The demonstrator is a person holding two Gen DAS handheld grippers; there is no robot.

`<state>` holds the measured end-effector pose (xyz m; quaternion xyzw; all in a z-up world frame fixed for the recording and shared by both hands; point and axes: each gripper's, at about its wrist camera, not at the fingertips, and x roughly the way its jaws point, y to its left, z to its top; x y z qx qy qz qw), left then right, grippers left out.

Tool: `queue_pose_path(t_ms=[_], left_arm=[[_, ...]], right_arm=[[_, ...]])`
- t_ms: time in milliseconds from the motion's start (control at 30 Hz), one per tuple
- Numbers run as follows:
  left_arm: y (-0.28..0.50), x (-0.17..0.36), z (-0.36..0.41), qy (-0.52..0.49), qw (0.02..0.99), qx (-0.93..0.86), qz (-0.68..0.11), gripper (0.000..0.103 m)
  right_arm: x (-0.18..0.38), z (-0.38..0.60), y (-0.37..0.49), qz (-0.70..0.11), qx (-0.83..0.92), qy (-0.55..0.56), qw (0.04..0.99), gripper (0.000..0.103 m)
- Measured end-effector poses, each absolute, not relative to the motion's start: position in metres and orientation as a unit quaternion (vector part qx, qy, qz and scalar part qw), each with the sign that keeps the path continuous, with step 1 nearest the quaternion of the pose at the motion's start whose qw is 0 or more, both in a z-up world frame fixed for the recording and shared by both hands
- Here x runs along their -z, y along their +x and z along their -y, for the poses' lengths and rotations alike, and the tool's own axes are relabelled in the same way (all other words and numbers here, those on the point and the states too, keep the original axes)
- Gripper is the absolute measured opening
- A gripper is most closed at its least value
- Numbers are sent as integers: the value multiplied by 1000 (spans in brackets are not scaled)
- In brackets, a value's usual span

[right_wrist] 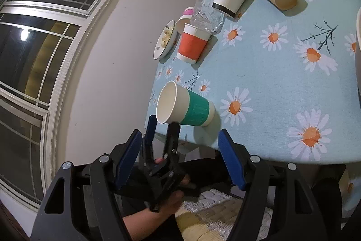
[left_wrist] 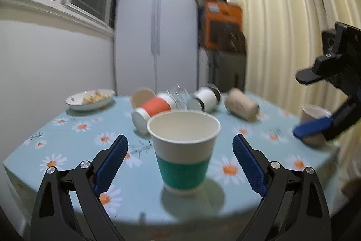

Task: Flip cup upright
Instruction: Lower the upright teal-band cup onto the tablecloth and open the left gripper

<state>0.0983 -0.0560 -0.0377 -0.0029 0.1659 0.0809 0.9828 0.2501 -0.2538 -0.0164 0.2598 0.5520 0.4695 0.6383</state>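
A paper cup with a green sleeve (left_wrist: 183,150) stands upright, mouth up, on the daisy tablecloth (left_wrist: 74,143). My left gripper (left_wrist: 180,162) is open, its blue fingers apart on either side of the cup and not touching it. The right wrist view is rolled sideways; the same cup (right_wrist: 187,105) shows near the table's edge with the left gripper (right_wrist: 162,125) just short of it. My right gripper (right_wrist: 178,159) is open and empty, off the table edge. In the left wrist view it (left_wrist: 315,125) hangs at the far right, over a cup.
Several cups lie on their sides at the back: an orange-sleeved one (left_wrist: 153,110), a clear plastic one (left_wrist: 178,96), a white one with dark bands (left_wrist: 205,98) and a tall tan one (left_wrist: 242,105). A plate of food (left_wrist: 90,98) sits back left. A curtain hangs right.
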Motion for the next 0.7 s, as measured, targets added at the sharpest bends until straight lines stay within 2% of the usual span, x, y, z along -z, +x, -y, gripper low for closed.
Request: queue_pose_path(t_ms=[200,267,333,467,500,600,700], left_arm=[[70,14,36,-30,979,-76,-187,92],[61,7,28,-41,976,-65,-203,96],[53,0,19,-53,974,-47,-216,96],[33,-13,10,-40,976,-44,-211,96],[29,-16,9,-38,976,-40,-211,96],[17,-24,5,-31,976,-19,-215,96],[2,-30,4,-15,976,-7,-216,96]], right_arm=[[12,254,240,-532,-477,249,653,70],[10,255,233,-525,-477,241,662,71],[6,258,223,-513,-478,231,675,75],[0,265,198,-489,-479,221,695,75],[-3,268,189,-477,-477,217,706,75],[-21,275,161,-420,-457,184,762,84],[-30,276,139,-381,-433,153,802,85]])
